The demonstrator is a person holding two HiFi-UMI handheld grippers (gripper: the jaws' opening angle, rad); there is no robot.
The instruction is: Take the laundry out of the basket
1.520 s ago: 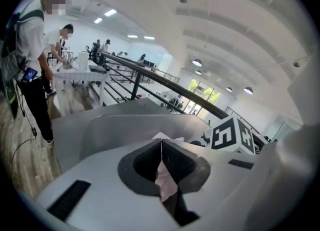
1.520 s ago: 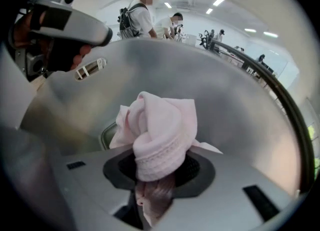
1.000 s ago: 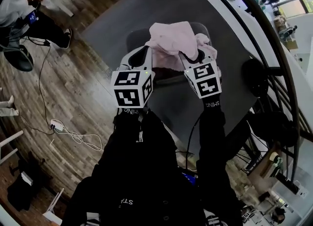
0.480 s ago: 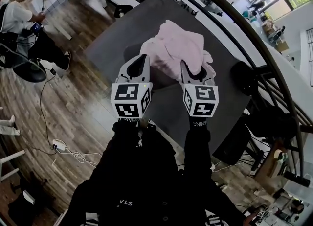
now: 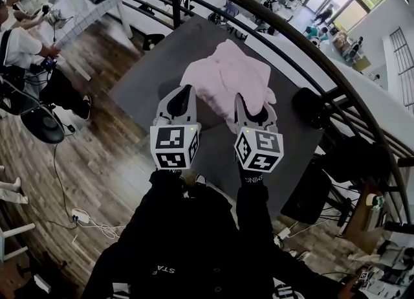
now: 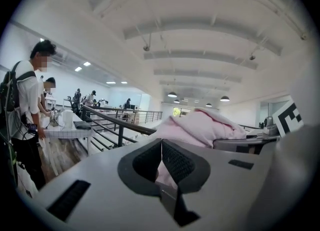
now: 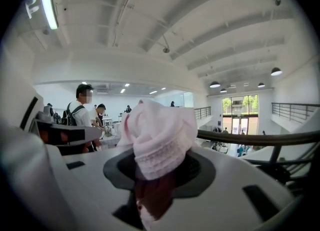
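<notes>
A pink garment (image 5: 226,77) hangs bunched between my two grippers, above a dark grey surface (image 5: 145,74). My left gripper (image 5: 184,92) is shut on its left edge, and a strip of pink cloth (image 6: 162,172) shows between the closed pads. My right gripper (image 5: 244,100) is shut on the right side. In the right gripper view a folded, lace-trimmed wad of the garment (image 7: 160,140) bulges out of the jaws. My left gripper (image 6: 161,147) and right gripper (image 7: 159,172) both point up and outward. The basket is hidden behind the cloth and the grippers.
A curved black railing (image 5: 294,65) runs behind the grey surface, with a round black object (image 5: 309,107) beside it. People sit at a white table (image 5: 77,13) at the upper left. Cables (image 5: 87,217) lie on the wooden floor to the left.
Both grippers have stayed shut on the pink garment and raised it. The dark basket rim seen around the cloth a second ago no longer shows, and the view has tilted up toward the railing.
</notes>
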